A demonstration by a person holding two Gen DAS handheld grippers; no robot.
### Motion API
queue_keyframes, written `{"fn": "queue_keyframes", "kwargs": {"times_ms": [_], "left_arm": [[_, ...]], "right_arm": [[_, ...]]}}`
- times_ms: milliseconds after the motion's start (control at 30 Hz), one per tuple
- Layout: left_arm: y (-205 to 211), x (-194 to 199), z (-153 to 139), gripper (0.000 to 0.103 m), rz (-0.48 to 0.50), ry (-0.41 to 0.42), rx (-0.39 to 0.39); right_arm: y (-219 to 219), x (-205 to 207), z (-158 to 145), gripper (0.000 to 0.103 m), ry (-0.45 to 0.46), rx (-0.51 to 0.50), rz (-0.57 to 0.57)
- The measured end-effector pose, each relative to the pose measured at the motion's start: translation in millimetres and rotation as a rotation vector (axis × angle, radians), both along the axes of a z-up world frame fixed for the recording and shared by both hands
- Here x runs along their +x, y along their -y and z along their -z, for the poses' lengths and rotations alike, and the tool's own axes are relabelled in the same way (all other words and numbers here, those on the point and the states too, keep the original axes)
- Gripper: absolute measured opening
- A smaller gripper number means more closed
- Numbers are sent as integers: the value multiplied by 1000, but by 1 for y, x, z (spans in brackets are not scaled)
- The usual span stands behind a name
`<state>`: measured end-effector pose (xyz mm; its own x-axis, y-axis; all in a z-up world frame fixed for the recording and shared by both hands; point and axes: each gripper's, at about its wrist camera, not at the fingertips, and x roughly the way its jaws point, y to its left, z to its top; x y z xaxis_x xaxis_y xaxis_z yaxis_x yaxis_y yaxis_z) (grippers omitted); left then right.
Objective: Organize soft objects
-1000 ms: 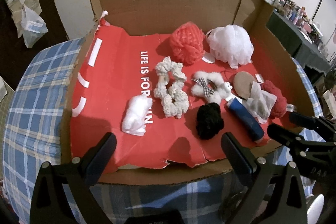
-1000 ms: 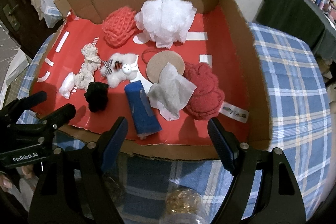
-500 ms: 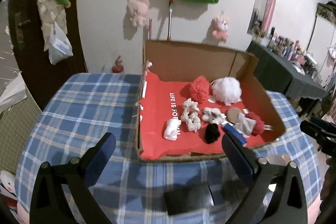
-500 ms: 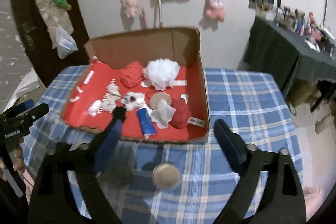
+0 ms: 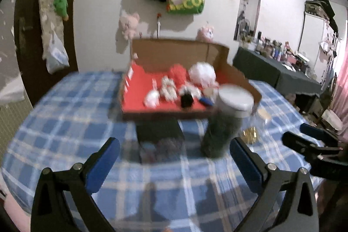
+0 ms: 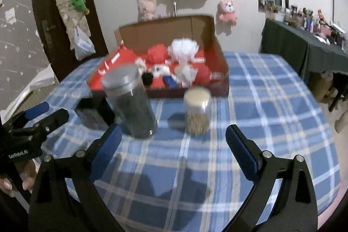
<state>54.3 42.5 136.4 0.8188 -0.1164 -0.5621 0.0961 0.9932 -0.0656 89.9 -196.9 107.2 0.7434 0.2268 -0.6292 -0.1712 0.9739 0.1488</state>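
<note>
A cardboard box [image 5: 224,58] [image 6: 219,53] with a red floor stands at the far side of the table. In it lie a red yarn ball [image 5: 178,73] [image 6: 155,53], a white mesh puff [image 5: 202,74] [image 6: 184,50], a cream scrunchie [image 5: 167,88], a black pom-pom [image 5: 187,100] [image 6: 148,78], a white wad [image 5: 151,99] and a blue roll [image 6: 169,80]. My left gripper [image 5: 174,166] is open and empty, well back from the box. My right gripper [image 6: 174,151] is open and empty, also well back.
A tall jar with a metal lid [image 6: 130,101] [image 5: 226,121] and a shorter jar of yellowish grains [image 6: 198,110] stand on the blue plaid tablecloth [image 6: 261,101] before the box. A dark flat object [image 5: 159,134] lies beside them. A dark-covered side table [image 6: 304,51] stands at the right.
Both grippers have pulled far back and up from the box, which now looks small. The jars and much of the plaid table have come into view. Both stay open.
</note>
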Motion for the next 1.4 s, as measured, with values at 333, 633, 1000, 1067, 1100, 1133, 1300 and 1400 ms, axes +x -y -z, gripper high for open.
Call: {"fn": "queue_keyframes", "kwargs": {"times_ms": [333,633,1000,1067,1100,1133,1300,1400], "left_arm": [[20,25,86,103,-17,-202,15],[31,31,114,103,-38,-253,113],[29,33,114,103,-45,-264,102],[29,32,114,103,-45,-263,102],[29,32,114,103,-46,-263,103],[29,32,114,103,-46,-264,102],[28,35,114,103,-47,-267,95],[28,35,114,103,-47,-268,91]], "right_arm": [[-1,23,77,98,-153,-37,43],[-7,25,86,98,-147,-113,68],[-4,28,87,98,-160,-134,99],[-4,28,87,98,-160,-132,100],[-3,29,87,98,-161,-132,100],[-4,29,87,98,-162,-134,99],[-4,29,87,99,-161,-134,100],[-4,29,87,99,-161,-136,100]]}}
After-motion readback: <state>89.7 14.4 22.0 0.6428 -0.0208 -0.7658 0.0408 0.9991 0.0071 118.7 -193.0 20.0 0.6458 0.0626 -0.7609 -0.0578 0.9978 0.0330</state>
